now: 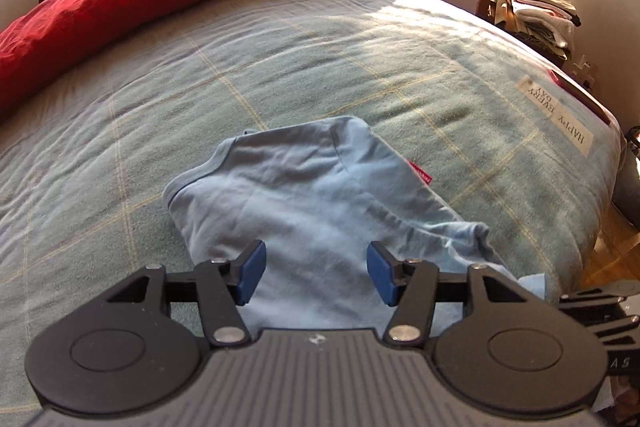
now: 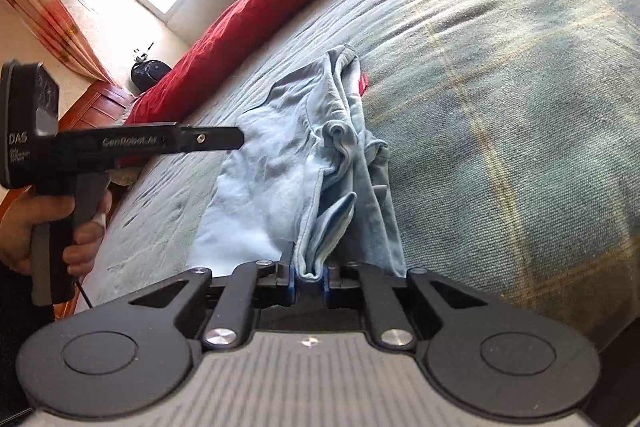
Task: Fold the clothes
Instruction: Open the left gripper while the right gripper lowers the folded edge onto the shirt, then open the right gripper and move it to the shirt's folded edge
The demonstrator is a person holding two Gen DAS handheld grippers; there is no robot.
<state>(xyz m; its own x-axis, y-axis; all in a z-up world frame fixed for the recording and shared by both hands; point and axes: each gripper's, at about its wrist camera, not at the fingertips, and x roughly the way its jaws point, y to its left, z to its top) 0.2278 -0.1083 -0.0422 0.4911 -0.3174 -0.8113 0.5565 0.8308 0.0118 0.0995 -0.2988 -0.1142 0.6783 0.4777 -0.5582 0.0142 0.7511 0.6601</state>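
The left gripper (image 1: 316,273) hangs with jaws apart and nothing between them over the light blue garment (image 1: 320,195), which lies partly folded on the green blanket (image 1: 360,59). The right gripper (image 2: 310,277) is clamped on its bunched near edge. 1 rumpled side looks unsmoothed.

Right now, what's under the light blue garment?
The light blue garment lies on the green checked blanket; a red tag peeks from its edge. Anything else beneath is covered.
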